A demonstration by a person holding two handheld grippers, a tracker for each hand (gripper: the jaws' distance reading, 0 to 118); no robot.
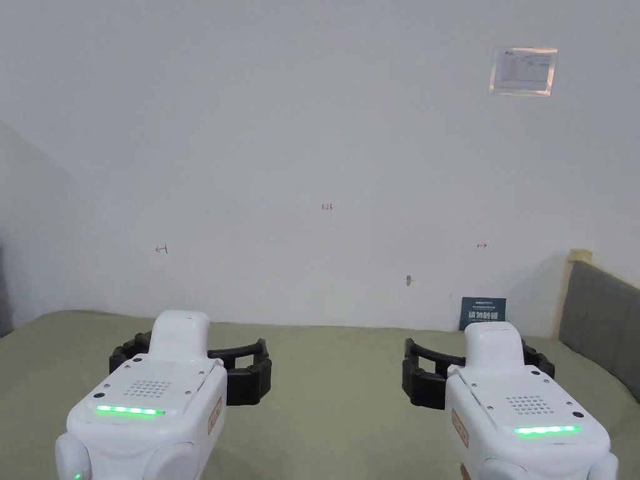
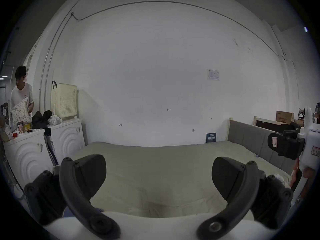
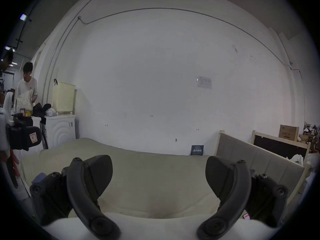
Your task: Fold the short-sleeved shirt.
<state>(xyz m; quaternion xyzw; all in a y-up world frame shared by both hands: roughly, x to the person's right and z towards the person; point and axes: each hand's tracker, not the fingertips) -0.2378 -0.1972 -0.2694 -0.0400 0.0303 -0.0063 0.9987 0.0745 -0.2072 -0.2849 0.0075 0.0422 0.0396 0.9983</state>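
**Both grippers raised and empty over the bed, no shirt to be seen**

Head view: left gripper and right gripper held level, side by side and well apart, above the olive-green bed, pointing at the white wall. Jaws of each spread wide, nothing between them. Probably a ready stance ahead of any reach, since no short-sleeved shirt lies on the visible stretch of sheet; likely lower, nearer the person, below the picture's edge.

Left gripper view: own jaws wide apart, gripping nothing, bare sheet between them. Right gripper off to the side, held by a hand, hovering clear of the sheet near the grey headboard. At the far edge, a white cabinet with a cream basket on top, another person beside it.

Right gripper view: own jaws equally wide, empty. Left gripper at the picture's edge, off the sheet. Again no garment on the bed.
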